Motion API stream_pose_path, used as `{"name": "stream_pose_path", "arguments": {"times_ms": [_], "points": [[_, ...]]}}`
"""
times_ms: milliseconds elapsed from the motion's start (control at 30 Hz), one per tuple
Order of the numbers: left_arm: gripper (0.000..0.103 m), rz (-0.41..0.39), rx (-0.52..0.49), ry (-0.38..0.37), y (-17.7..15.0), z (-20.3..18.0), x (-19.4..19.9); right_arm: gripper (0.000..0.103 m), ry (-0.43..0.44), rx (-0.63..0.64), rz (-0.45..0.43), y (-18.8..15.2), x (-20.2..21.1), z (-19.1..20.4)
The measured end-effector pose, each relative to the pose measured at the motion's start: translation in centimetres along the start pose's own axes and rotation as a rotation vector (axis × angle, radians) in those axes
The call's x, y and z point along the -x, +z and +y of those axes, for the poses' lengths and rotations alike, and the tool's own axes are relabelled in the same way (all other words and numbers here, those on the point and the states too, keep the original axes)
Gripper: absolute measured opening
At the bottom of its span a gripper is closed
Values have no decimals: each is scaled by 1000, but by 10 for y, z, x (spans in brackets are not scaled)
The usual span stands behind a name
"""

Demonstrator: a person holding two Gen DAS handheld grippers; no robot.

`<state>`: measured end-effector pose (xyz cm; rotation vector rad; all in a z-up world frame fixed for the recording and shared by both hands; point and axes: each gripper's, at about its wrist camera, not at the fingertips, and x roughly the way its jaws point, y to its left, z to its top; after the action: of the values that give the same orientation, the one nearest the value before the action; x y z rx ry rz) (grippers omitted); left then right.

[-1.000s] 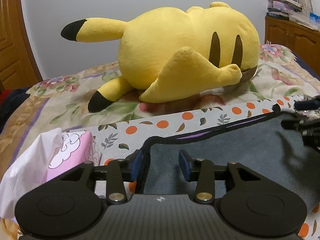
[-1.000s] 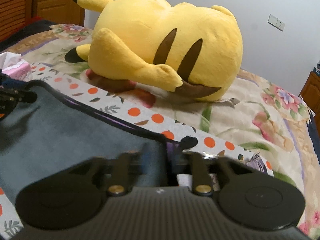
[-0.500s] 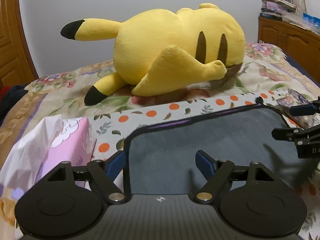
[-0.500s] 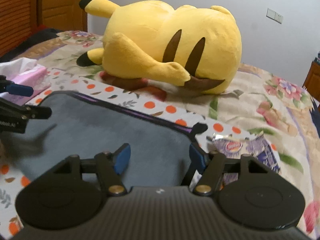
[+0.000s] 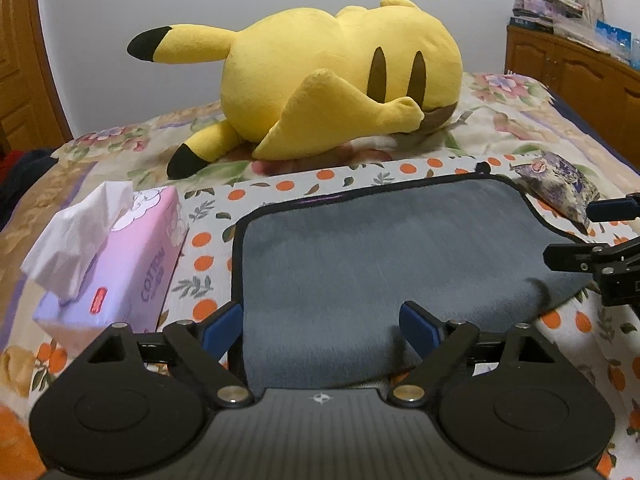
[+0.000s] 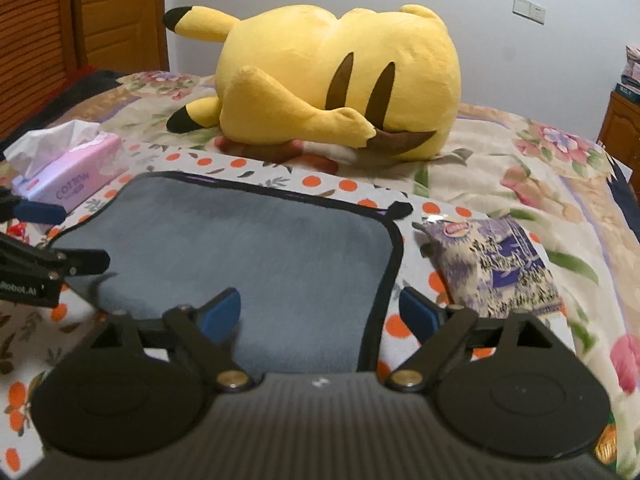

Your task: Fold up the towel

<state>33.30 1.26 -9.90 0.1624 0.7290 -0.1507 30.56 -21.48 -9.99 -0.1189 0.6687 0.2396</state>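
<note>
My left gripper (image 5: 321, 326): jaws spread wide, holding nothing; blue pads straddle the near left edge of the towel.
My right gripper (image 6: 320, 312): released as well, wide apart; left pad over the towel's near right part, right pad just off its black-trimmed right edge.
Grey towel (image 5: 384, 264): lies flat, black trim all round, on the orange-dotted cloth (image 5: 208, 236); a purple layer peeks out along its far edge.
Tissue box (image 5: 120, 264): pink, left of the towel, apart from it, a tissue sticking up.
Snack packet (image 6: 500, 264): right of the towel, near its edge.
Pikachu plush (image 5: 336, 84): lying on its side beyond the towel on the floral bedspread (image 6: 500, 168).
</note>
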Motion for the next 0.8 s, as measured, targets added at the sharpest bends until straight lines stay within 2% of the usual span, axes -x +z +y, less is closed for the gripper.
{"name": "stream_pose_path", "arguments": {"times_ms": [800], "points": [[93,-19,-3,-6,-34,-7,104,88,9,-27,-48,-18,106,10]]}}
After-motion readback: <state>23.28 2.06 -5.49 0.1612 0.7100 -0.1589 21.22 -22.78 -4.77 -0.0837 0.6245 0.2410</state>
